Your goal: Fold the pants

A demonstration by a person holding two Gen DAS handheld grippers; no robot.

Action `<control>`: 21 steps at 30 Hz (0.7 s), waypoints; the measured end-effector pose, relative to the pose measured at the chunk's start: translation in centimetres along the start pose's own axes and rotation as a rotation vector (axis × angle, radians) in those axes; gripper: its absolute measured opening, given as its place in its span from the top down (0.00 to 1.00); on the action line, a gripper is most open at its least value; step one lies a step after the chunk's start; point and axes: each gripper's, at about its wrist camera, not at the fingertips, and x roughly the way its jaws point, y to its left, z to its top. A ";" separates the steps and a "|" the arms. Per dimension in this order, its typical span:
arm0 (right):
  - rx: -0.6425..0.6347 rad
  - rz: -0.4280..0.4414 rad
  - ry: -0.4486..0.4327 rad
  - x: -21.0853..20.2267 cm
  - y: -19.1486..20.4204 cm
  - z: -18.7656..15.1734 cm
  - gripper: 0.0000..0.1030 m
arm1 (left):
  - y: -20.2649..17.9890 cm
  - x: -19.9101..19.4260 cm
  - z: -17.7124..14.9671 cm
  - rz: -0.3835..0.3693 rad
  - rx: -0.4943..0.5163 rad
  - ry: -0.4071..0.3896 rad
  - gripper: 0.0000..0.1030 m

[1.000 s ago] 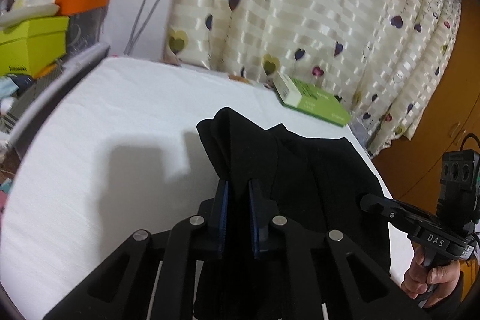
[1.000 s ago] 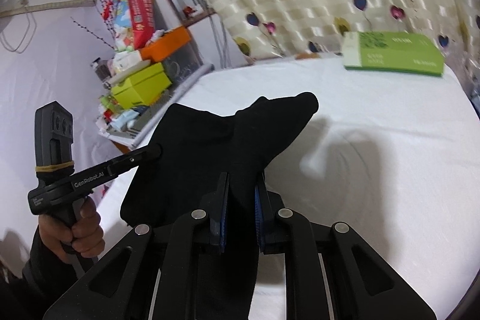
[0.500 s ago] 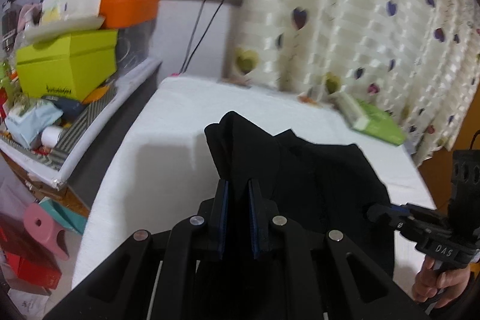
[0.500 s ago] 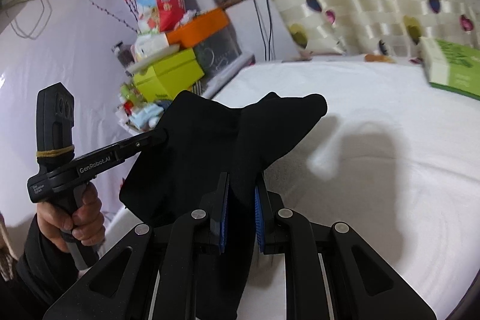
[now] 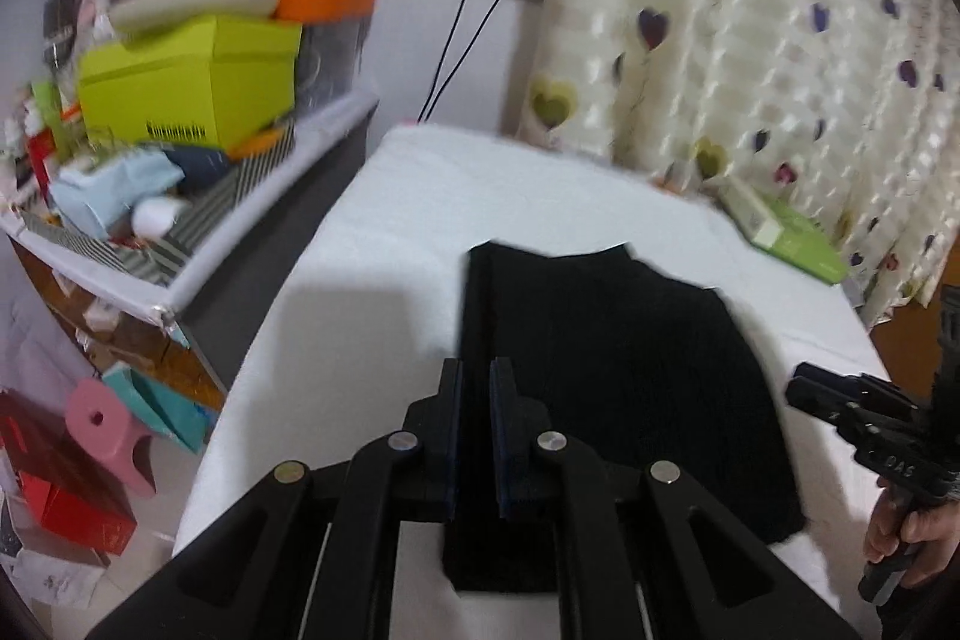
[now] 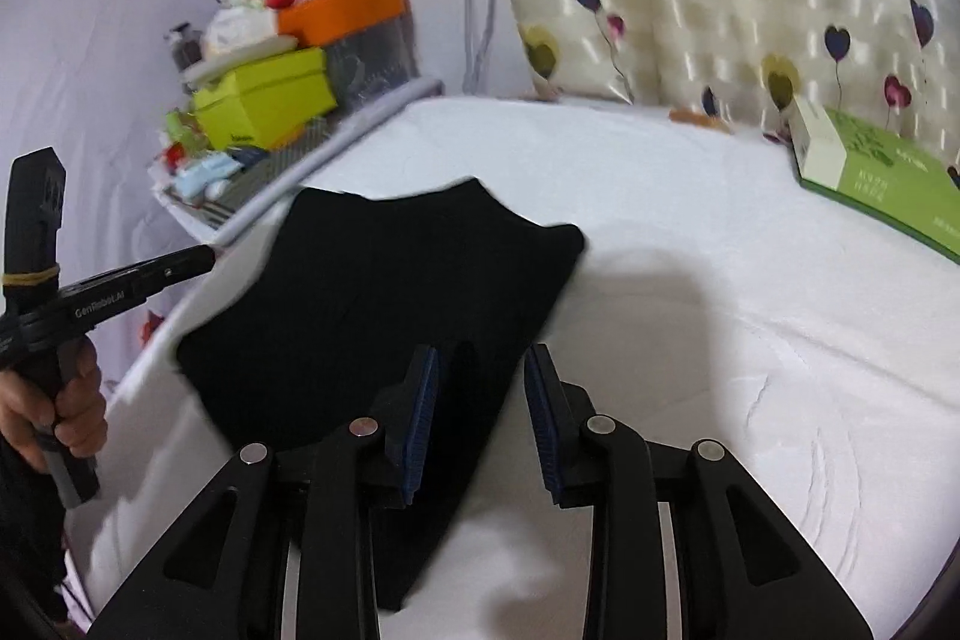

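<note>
The black pants (image 5: 612, 370) lie spread in a folded block on the white-covered table (image 5: 480, 184). My left gripper (image 5: 477, 388) is shut on the pants' near left edge, with black cloth showing between the pads. In the right wrist view the pants (image 6: 390, 292) stretch away to the left over the table (image 6: 720, 310). My right gripper (image 6: 480, 388) stands open over their near right edge, blue pads apart and holding nothing. A hand (image 6: 66, 400) holds the left gripper (image 6: 180, 262) at the pants' far side. The right gripper (image 5: 840, 412) shows beside the pants' right edge.
A green box (image 5: 786, 232) (image 6: 870, 172) lies at the table's back by the heart-patterned curtain (image 5: 750, 40). A cluttered shelf with a lime-green box (image 5: 186, 82) runs along the table's left side. A pink stool (image 5: 114, 430) stands on the floor below.
The pants, held up in the air by both grippers, have come down flat onto the table. My right gripper has opened and let go of the cloth. The left one stays shut.
</note>
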 end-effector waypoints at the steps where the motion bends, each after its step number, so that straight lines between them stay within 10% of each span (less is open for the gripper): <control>1: -0.015 0.016 -0.012 -0.6 0.8 -0.3 0.70 | -0.6 -0.9 -0.5 -0.024 0.015 -0.013 0.90; 9: -0.207 0.004 0.066 1.5 5.0 -4.3 0.70 | -4.0 0.3 -5.3 -0.029 0.152 0.057 0.90; 21: -0.153 -0.025 0.020 -3.3 5.4 -5.6 0.55 | -6.0 -3.6 -6.7 0.053 0.137 0.033 0.90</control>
